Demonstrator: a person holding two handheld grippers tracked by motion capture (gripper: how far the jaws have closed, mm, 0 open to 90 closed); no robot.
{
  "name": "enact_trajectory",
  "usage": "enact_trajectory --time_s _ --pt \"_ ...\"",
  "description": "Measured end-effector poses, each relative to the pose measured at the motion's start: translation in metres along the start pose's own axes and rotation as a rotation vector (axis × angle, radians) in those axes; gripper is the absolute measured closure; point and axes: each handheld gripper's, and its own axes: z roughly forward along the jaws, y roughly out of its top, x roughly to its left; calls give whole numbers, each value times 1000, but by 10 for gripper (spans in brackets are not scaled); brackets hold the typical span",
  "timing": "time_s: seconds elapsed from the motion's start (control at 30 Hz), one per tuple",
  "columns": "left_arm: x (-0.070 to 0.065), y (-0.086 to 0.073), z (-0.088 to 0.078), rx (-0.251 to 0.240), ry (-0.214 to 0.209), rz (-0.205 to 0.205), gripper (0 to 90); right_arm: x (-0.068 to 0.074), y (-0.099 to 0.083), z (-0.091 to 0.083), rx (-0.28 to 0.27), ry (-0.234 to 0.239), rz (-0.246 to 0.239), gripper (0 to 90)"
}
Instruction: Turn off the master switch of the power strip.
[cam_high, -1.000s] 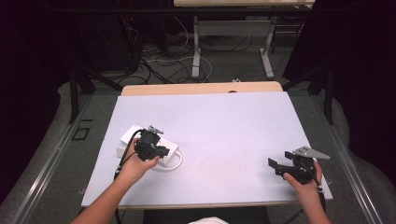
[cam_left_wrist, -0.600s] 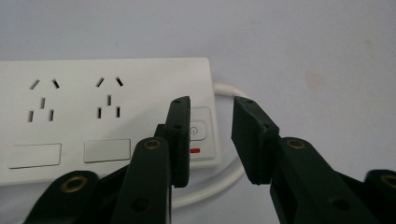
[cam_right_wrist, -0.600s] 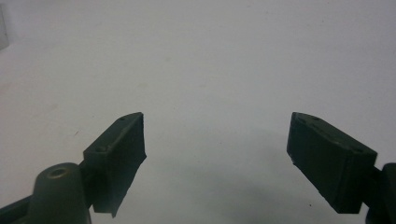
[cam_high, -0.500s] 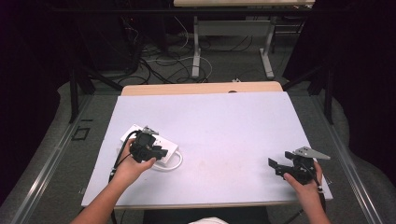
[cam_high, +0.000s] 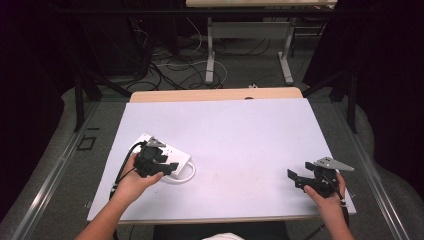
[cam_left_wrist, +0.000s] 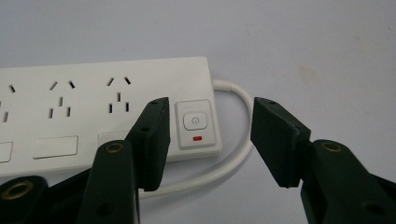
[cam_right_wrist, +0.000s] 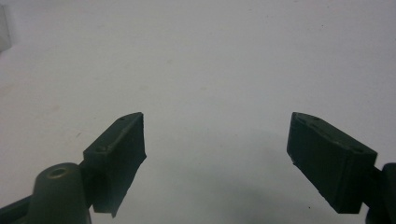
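So the white power strip (cam_left_wrist: 107, 112) is sitting flat on the pale worktop (cam_high: 240, 135) over on the near left side, and the left tongs (cam_high: 167, 167) are hovering right over its switch end with the jaws spread apart, one in front of the strip's body beside the power button (cam_left_wrist: 195, 122) with its little red mark, the other out past the white cable (cam_left_wrist: 233, 154) that loops off that end. The right tongs (cam_high: 296, 178) are way over at the near right corner, jaws wide apart above bare worktop, well away from the strip.
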Motion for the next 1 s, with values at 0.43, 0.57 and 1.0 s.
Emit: enact_trajectory --time_s 0.43,0.57,1.0 --pt "13 -10 -17 -92 37 7 282 0 0 -1 1 2 -2 189" --pt "17 -14 -25 -91 54 -22 262 1 1 -1 -2 2 -1 189" --pt "34 -33 -41 -170 74 -166 7 0 1 -1 -3 0 -3 189"
